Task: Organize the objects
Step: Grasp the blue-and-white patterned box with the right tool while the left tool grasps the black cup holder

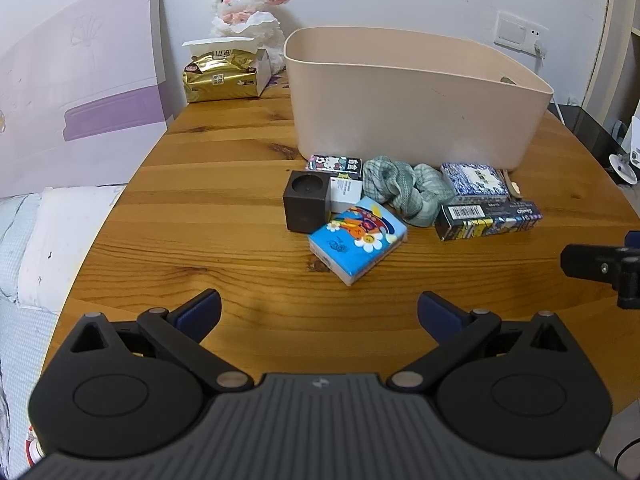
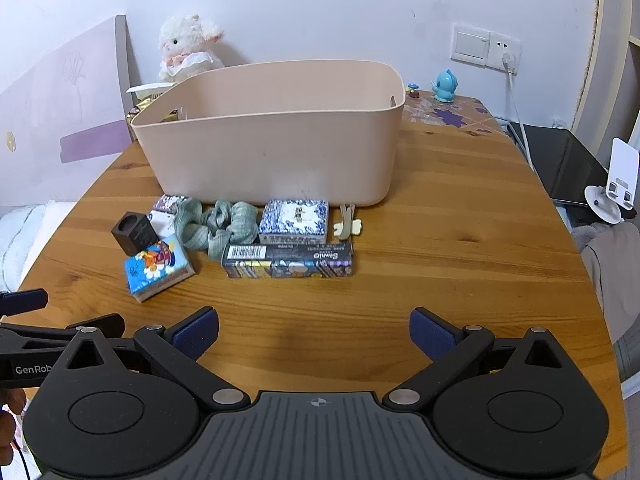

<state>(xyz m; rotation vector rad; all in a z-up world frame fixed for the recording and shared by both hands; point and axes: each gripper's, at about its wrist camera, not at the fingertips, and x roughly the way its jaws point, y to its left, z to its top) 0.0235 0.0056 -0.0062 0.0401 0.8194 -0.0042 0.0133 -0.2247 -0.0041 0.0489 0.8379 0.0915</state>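
Note:
A beige plastic bin (image 1: pixel 412 100) (image 2: pixel 276 144) stands on the wooden table (image 1: pixel 224 216) (image 2: pixel 460 248). In front of it lie a blue tissue pack (image 1: pixel 358 240) (image 2: pixel 158 266), a dark cube (image 1: pixel 306 206) (image 2: pixel 134 234), a green scrunchie (image 1: pixel 404 190) (image 2: pixel 218 226), a blue-white box (image 1: pixel 474 180) (image 2: pixel 294 220), a long dark box (image 1: pixel 488 220) (image 2: pixel 288 260) and a hair clip (image 2: pixel 348 226). My left gripper (image 1: pixel 320 316) is open and empty, short of the tissue pack. My right gripper (image 2: pixel 314 334) is open and empty, short of the long box.
A gold tissue pack (image 1: pixel 222 74) and a plush lamb (image 1: pixel 248 4) (image 2: pixel 186 46) stand at the back left. A blue figurine (image 2: pixel 444 86) stands behind the bin. A phone stand (image 2: pixel 612 188) and dark case are off the right edge. A bed lies left.

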